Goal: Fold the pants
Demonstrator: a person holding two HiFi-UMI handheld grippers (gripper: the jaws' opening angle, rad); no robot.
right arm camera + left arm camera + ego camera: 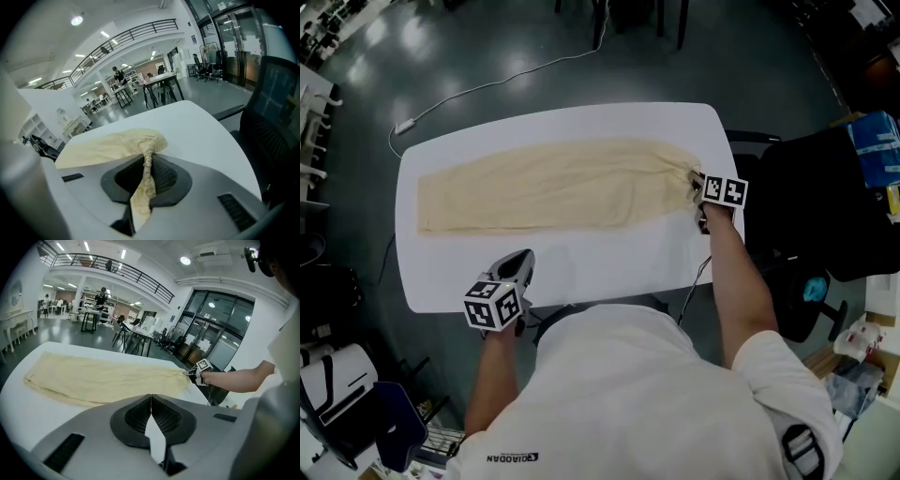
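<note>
Pants [553,186], soft, light, limp: my right gripper [146,171] pinches their bunched end; my left gripper [151,414], closed and empty, should probably take the far end.

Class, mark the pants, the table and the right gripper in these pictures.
pants [544,187], head view, middle of the cloth.
table [609,258], head view, bare white top beside the pants.
right gripper [146,164], right gripper view, between its fingertips, shut on the pants.

"QIAODAN" on the white shirt [609,394]
</note>
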